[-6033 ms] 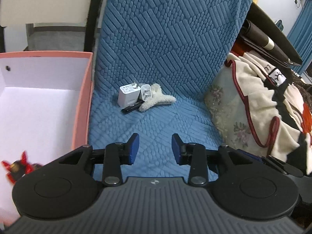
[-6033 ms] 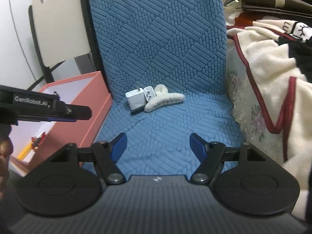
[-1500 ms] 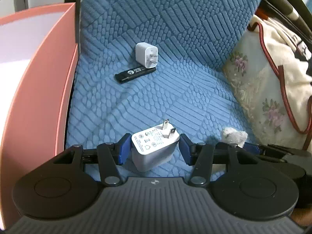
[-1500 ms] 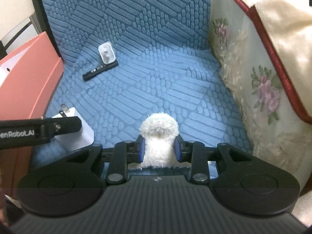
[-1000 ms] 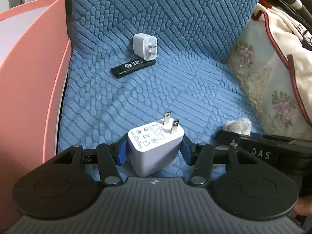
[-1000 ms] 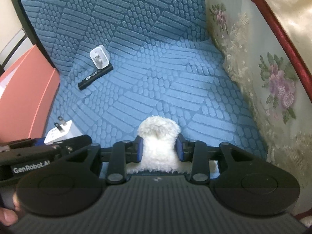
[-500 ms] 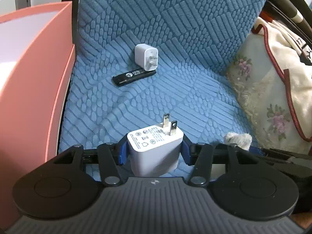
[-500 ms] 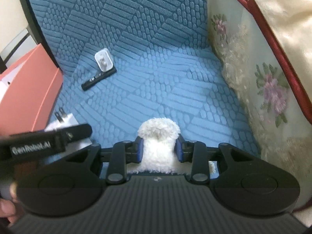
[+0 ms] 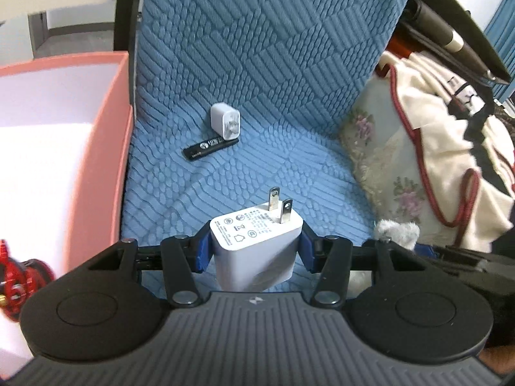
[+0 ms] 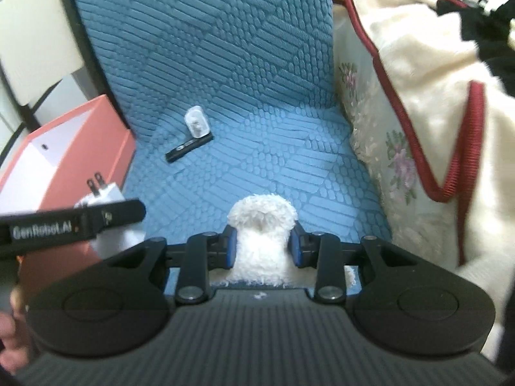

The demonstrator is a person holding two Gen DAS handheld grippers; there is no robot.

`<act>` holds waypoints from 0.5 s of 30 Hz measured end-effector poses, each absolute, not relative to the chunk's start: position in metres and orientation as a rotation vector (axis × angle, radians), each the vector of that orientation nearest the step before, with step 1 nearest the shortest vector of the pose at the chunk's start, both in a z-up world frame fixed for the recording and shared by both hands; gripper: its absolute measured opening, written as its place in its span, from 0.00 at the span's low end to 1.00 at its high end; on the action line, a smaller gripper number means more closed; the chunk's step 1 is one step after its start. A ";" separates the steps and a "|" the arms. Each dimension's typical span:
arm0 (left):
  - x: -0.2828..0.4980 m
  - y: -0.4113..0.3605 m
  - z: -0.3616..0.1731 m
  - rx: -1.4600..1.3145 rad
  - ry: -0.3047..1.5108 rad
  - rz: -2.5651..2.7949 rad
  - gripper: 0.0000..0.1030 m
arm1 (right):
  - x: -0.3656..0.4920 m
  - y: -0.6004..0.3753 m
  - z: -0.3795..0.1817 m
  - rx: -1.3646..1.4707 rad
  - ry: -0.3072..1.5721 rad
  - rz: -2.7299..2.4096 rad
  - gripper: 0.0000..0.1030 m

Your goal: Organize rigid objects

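My left gripper (image 9: pixel 254 251) is shut on a white plug charger (image 9: pixel 256 241), prongs pointing forward, held above the blue seat cushion (image 9: pixel 289 167). My right gripper (image 10: pixel 262 246) is shut on a fluffy white hair claw (image 10: pixel 260 225); its tip also shows in the left wrist view (image 9: pixel 397 230). A smaller white charger (image 9: pixel 225 124) and a black USB stick (image 9: pixel 210 148) lie together on the cushion near the backrest, also in the right wrist view (image 10: pixel 197 125), (image 10: pixel 189 147). A pink box (image 9: pixel 112 148) with a white inside stands to the left.
A red and black toy (image 9: pixel 16 284) lies in the pink box. A floral cushion (image 9: pixel 386 167) and a cream blanket with red trim (image 10: pixel 434 96) bound the seat on the right. The chair's blue backrest (image 9: pixel 264 38) rises behind the items.
Both grippers have picked up their objects from the pile and pulled back and up. In the last half second the views tilted up and the pink box's inside came into sight.
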State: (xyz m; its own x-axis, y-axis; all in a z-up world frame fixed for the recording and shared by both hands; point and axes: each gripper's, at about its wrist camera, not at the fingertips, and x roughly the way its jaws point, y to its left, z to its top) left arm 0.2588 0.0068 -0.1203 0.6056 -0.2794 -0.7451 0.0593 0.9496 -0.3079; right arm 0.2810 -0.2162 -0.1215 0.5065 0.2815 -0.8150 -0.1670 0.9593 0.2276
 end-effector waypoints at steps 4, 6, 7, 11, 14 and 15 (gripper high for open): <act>0.238 0.013 -0.093 -0.283 0.877 -0.187 0.56 | 0.259 -0.221 -0.099 0.136 0.992 0.298 0.34; 0.227 0.017 -0.081 -0.295 0.866 -0.184 0.56 | 0.247 -0.222 -0.089 0.135 0.985 0.304 0.34; 0.221 0.018 -0.076 -0.298 0.862 -0.184 0.56 | 0.242 -0.222 -0.084 0.134 0.979 0.312 0.34; 0.195 0.020 -0.058 -0.298 0.864 -0.195 0.56 | 0.217 -0.221 -0.067 0.139 0.975 0.334 0.34; 0.177 0.026 -0.051 -0.306 0.866 -0.184 0.56 | 0.206 -0.218 -0.058 0.138 0.978 0.345 0.34; 0.173 0.029 -0.049 -0.313 0.866 -0.178 0.56 | 0.202 -0.217 -0.055 0.136 0.978 0.350 0.34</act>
State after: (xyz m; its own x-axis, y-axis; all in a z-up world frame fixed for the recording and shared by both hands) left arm 0.1726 0.0285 -0.0492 0.6374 -0.2786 -0.7185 0.0272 0.9399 -0.3403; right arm 0.2023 -0.2166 -0.0553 0.5083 0.3500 -0.7869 -0.2291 0.9357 0.2682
